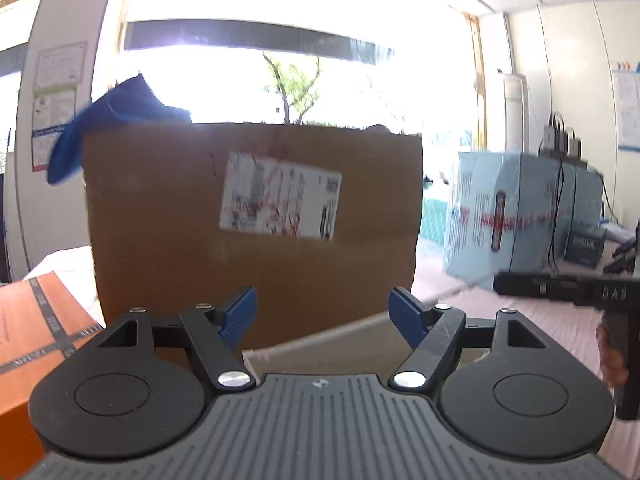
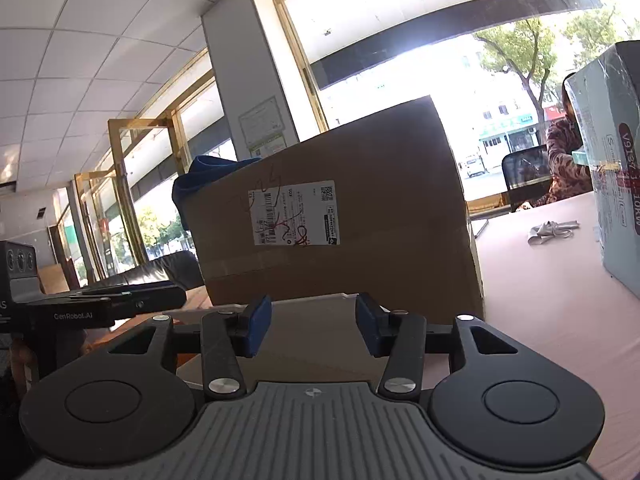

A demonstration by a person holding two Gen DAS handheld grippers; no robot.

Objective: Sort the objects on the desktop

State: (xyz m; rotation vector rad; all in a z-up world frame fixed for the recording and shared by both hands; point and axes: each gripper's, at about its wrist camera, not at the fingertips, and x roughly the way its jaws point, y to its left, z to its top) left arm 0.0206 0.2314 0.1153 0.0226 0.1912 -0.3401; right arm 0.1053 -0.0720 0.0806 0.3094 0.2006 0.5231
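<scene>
Ahead, on the table (image 2: 540, 300): tall brown box (image 1: 252, 216), white label scrawled red, blue cloth (image 1: 104, 120) over its left top. Left gripper (image 1: 322, 314) gaping, empty; right gripper (image 2: 314, 328) parted, empty. Only left view: orange box (image 1: 36, 328). Only right: seated person (image 2: 564, 160).
</scene>
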